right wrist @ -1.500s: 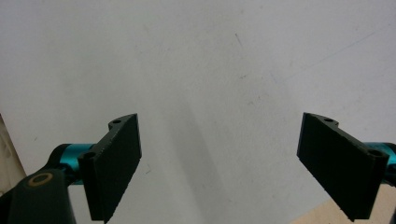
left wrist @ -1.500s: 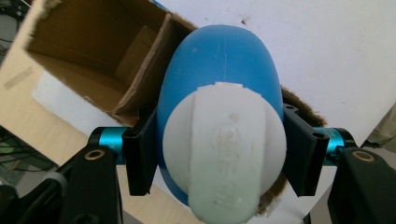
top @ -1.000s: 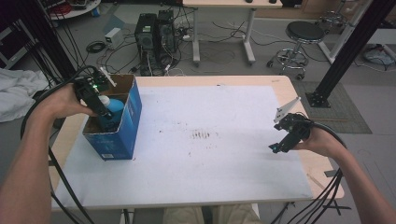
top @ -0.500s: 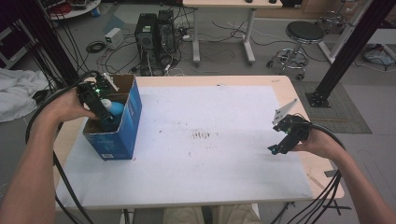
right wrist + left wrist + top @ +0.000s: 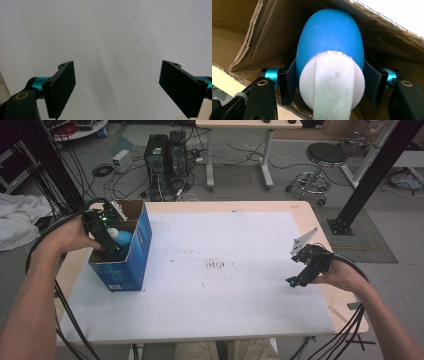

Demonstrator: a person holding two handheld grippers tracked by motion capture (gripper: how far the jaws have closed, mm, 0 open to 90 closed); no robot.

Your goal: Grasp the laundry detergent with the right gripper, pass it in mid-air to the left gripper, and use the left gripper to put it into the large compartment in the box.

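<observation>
Left gripper (image 5: pixel 112 247) is clamped on a blue bottle (image 5: pixel 329 37) inside the box (image 5: pixel 137 252), at the table (image 5: pixel 225 310) left edge. Right gripper (image 5: pixel 117 87) is held wide apart, with nothing in it. If lifted askew, the bottle could be caught on the torn cardboard wall and slip.
</observation>
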